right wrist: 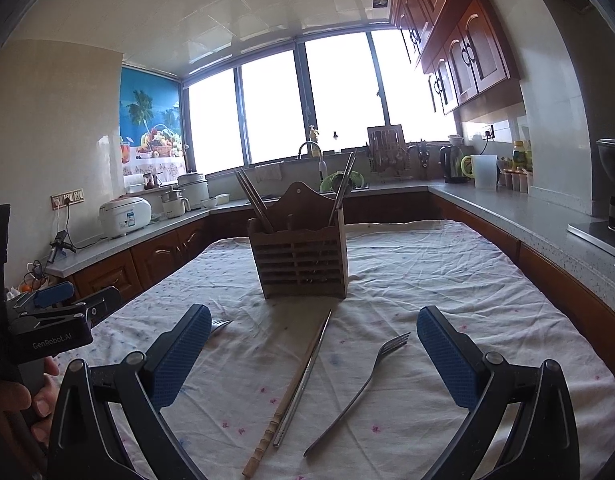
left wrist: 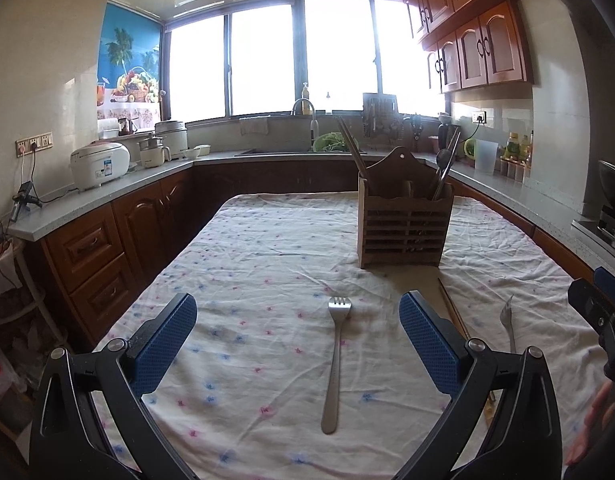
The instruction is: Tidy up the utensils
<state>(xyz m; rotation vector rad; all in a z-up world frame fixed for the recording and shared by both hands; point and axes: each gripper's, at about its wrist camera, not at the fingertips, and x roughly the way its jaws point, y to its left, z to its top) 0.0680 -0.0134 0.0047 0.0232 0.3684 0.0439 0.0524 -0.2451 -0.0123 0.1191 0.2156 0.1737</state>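
Right wrist: two forks point(right wrist: 361, 388), two chopsticks point(right wrist: 303, 380), one holder point(right wrist: 301, 260)

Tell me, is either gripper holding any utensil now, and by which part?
Nothing is held. The left gripper and the right gripper are both open.

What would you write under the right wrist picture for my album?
Open right gripper above a fork and chopsticks, facing the wooden holder.

- Your floral tablecloth point(left wrist: 247, 264) lies wrinkled.
- White rice cooker point(left wrist: 99, 164) on your left counter.
- Faucet point(left wrist: 305, 110) under the window.
- Fruit poster point(right wrist: 151, 120).
- Kettle point(right wrist: 451, 164) right.
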